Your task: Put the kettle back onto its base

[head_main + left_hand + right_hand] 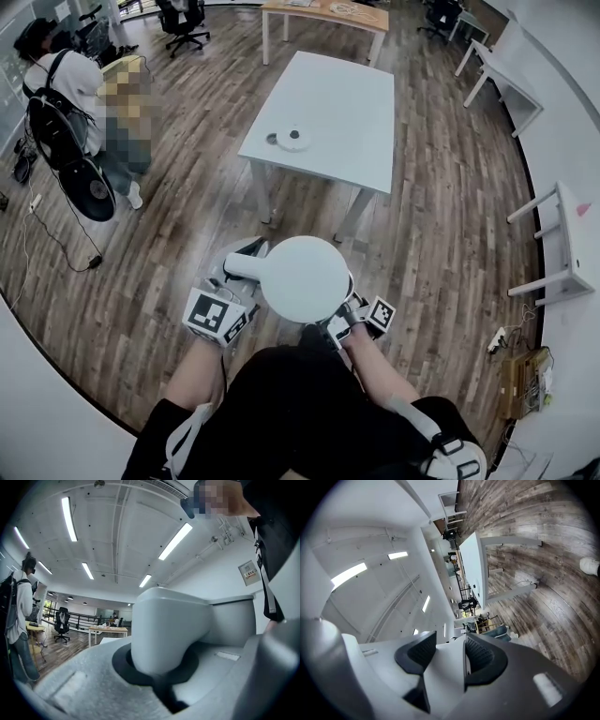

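I hold the white kettle (305, 278) in the air over the wooden floor, close to my body. My left gripper (242, 265) is shut on its handle (168, 625), which fills the left gripper view. On the kettle's other side, my right gripper (345, 311) is shut on it: a white part of the kettle (449, 663) sits between the black pads (480, 656). The round kettle base (293, 139) lies on the near left part of the white table (347, 112), well ahead of the kettle.
A small round object (271, 139) lies beside the base. A person with a backpack (66, 89) stands at the far left. A wooden table (323, 11) and office chairs (183, 23) stand at the back, a white bench (558, 244) at the right.
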Demonstrator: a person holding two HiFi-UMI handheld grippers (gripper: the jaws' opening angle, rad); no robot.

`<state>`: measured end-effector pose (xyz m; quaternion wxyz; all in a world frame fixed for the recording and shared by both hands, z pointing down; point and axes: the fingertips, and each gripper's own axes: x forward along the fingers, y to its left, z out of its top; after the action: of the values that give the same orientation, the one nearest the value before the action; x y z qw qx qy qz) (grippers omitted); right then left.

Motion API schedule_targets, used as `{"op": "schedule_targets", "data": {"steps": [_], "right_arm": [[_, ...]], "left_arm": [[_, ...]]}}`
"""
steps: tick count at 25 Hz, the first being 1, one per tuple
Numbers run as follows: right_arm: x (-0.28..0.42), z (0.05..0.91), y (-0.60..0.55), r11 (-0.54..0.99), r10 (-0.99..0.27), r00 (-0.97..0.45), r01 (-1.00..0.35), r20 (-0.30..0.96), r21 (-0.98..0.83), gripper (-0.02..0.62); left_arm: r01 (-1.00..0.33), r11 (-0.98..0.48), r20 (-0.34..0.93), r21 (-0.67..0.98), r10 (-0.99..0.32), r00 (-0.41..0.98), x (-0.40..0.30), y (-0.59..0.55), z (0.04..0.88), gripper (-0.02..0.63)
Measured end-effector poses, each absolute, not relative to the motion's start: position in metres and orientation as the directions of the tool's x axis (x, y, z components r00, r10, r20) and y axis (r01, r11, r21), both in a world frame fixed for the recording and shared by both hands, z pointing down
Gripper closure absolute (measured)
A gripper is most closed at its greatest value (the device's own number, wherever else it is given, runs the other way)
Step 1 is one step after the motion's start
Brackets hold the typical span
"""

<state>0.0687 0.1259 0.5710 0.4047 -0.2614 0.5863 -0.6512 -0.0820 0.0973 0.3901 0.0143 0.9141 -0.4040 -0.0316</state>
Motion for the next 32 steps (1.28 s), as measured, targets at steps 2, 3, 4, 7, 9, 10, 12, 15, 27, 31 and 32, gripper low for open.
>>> {"op": "schedule_targets", "data": {"steps": [2,3,4,7,9,10,12,15,27,31,32], "right_arm": [[0.074,0.573,0.107,0.007,-0.826,-0.548,0.223,-0.131,-0.975,0.396],[0.077,0.572,0.097,0.007,-0.821,-0.554,0.224,-0.133,-0.975,0.396],[0.081,0.570,0.086,0.010,-0.816,-0.561,0.224,-0.138,-0.974,0.396],[0.090,0.565,0.054,0.019,-0.802,-0.578,0.229,-0.152,-0.973,0.396],[0.094,0.564,0.036,0.020,-0.796,-0.585,0.237,-0.159,-0.971,0.396],[0.097,0.565,0.028,0.019,-0.793,-0.587,0.242,-0.162,-0.970,0.396],[0.102,0.567,0.014,0.014,-0.790,-0.590,0.251,-0.165,-0.968,0.396],[0.114,0.569,-0.005,0.011,-0.785,-0.596,0.254,-0.166,-0.967,0.396],[0.150,0.567,-0.065,0.025,-0.764,-0.620,0.248,-0.178,-0.969,0.396],[0.145,0.571,-0.078,0.018,-0.771,-0.611,0.261,-0.180,-0.965,0.396],[0.143,0.573,-0.081,0.015,-0.774,-0.608,0.262,-0.177,-0.965,0.396]], "left_arm": [[-0.748,-0.662,-0.043,0.051,-0.750,0.660,-0.077,0.080,0.392,0.604],[-0.754,-0.655,-0.044,0.049,-0.756,0.654,-0.074,0.071,0.391,0.604],[-0.760,-0.648,-0.045,0.046,-0.762,0.647,-0.071,0.062,0.388,0.604],[-0.775,-0.632,-0.050,0.036,-0.775,0.630,-0.062,0.036,0.382,0.604],[-0.781,-0.624,-0.048,0.029,-0.781,0.622,-0.056,0.021,0.380,0.604],[-0.782,-0.622,-0.046,0.024,-0.783,0.621,-0.052,0.014,0.381,0.605],[-0.783,-0.622,-0.044,0.016,-0.783,0.621,-0.045,0.000,0.383,0.604],[-0.785,-0.619,-0.041,0.013,-0.785,0.618,-0.032,-0.019,0.383,0.605],[-0.808,-0.589,-0.057,0.012,-0.807,0.588,0.001,-0.070,0.385,0.604],[-0.806,-0.592,-0.040,0.004,-0.806,0.591,-0.001,-0.086,0.386,0.604],[-0.808,-0.588,-0.035,0.006,-0.808,0.588,-0.003,-0.091,0.386,0.604]]}}
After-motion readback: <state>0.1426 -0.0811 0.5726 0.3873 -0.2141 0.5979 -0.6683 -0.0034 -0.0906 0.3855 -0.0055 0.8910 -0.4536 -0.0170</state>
